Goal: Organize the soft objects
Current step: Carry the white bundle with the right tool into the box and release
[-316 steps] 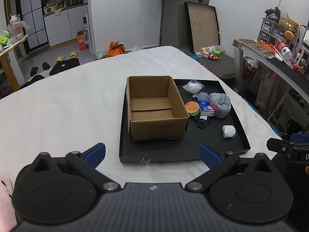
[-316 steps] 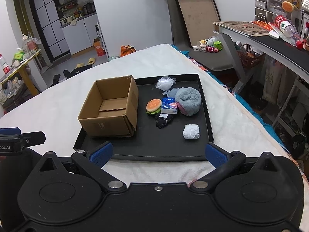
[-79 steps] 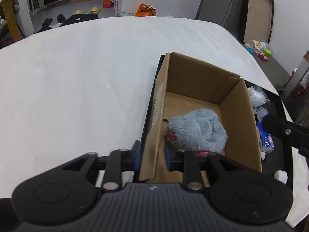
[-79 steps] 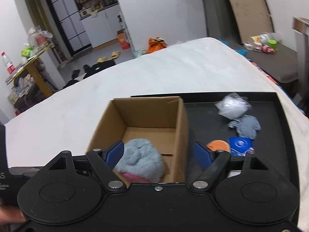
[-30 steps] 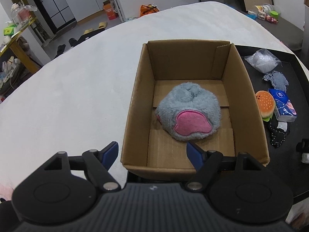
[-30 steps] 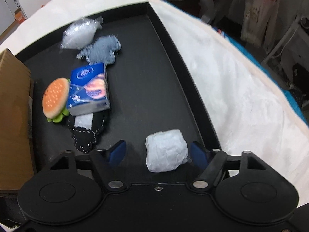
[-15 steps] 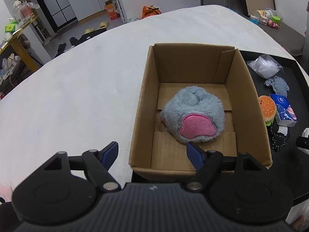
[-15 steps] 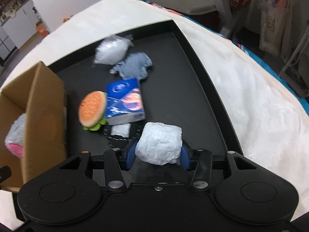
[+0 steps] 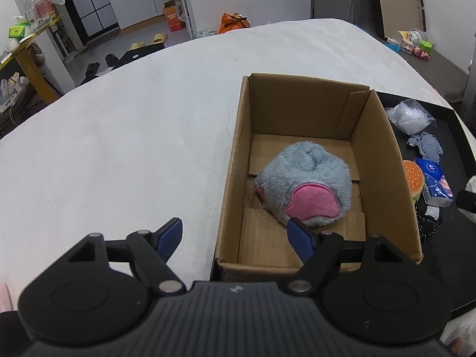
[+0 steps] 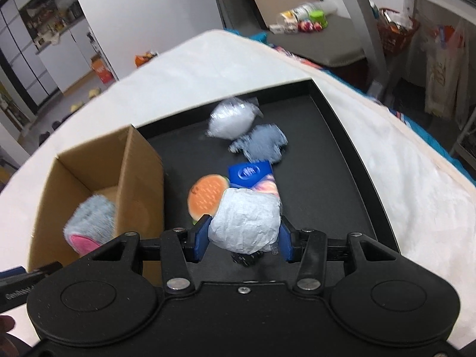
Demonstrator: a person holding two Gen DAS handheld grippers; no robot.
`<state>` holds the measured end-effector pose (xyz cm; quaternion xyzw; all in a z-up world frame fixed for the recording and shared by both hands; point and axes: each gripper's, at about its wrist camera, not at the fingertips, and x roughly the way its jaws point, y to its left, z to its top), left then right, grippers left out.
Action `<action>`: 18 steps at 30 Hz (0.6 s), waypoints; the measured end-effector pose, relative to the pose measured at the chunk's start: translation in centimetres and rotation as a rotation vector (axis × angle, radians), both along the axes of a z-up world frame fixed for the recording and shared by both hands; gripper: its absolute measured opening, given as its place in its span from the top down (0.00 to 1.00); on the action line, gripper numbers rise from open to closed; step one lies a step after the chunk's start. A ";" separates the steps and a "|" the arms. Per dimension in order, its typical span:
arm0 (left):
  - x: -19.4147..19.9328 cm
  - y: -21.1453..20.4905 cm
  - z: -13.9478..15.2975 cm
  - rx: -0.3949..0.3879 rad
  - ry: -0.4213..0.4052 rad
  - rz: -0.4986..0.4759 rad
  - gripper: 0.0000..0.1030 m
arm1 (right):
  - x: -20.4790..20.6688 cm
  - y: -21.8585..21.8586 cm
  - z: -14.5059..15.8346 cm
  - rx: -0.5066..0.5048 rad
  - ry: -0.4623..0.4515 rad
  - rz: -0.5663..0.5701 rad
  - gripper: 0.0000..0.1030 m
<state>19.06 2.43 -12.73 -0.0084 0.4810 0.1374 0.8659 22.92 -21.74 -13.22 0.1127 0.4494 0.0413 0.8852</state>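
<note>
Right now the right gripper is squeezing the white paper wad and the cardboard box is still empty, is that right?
Not quite. The cardboard box already holds the grey plush toy, as the left wrist view shows. The right gripper is indeed squeezing the white paper wad.

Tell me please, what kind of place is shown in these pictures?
Probably a lived-in home, perhaps a small apartment. The work happens on a wide white padded surface that looks like a bed, yellow slippers lie on the grey floor, and white kitchen cabinets stand behind a dark-framed glass partition.
</note>
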 end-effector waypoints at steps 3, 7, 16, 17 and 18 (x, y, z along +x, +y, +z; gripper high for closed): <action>-0.1 0.5 0.0 -0.012 -0.005 0.002 0.27 | 0.0 -0.2 0.4 0.055 -0.013 -0.001 0.56; -0.4 1.3 -0.1 -0.054 -0.013 0.010 0.29 | 0.0 0.4 1.0 0.083 -0.040 0.014 0.56; -0.8 3.1 -0.3 -0.148 -0.051 0.017 0.48 | -0.4 3.6 2.9 0.091 -0.127 0.128 0.56; -0.8 3.3 -0.4 -0.159 -0.053 0.018 0.51 | -0.5 4.0 3.1 0.084 -0.134 0.147 0.56; -0.8 3.5 -0.4 -0.168 -0.055 0.019 0.54 | -0.5 4.5 3.3 0.078 -0.139 0.163 0.56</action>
